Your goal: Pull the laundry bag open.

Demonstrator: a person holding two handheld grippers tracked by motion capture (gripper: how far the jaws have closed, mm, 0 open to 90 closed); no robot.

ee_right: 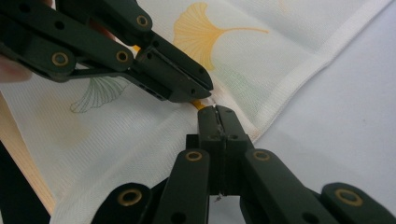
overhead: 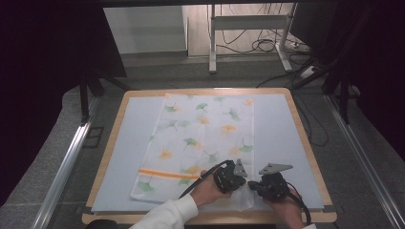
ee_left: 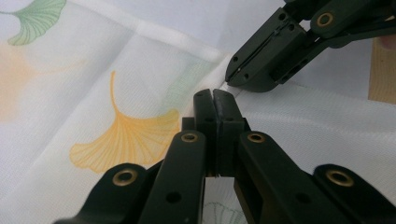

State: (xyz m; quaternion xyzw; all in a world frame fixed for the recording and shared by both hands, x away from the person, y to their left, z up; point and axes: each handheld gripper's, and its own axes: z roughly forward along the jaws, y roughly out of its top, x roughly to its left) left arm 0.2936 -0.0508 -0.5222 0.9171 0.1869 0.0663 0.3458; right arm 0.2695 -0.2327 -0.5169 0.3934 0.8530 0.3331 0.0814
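A white cloth printed with green and orange ginkgo leaves lies flat on the pale blue mat, with an orange stripe near its front end. Both grippers meet at the cloth's front right corner. My left gripper is shut, with the cloth's hem pinched at its tips. My right gripper is shut on the same edge, tip to tip with the left one. In the left gripper view the right gripper comes in from the upper right. The left gripper reaches in from the upper left of the right gripper view.
The mat covers a wooden table with a raised rim. A white-sleeved forearm enters at the bottom. Metal rails run along both sides of the table. A stand and cables sit on the floor beyond.
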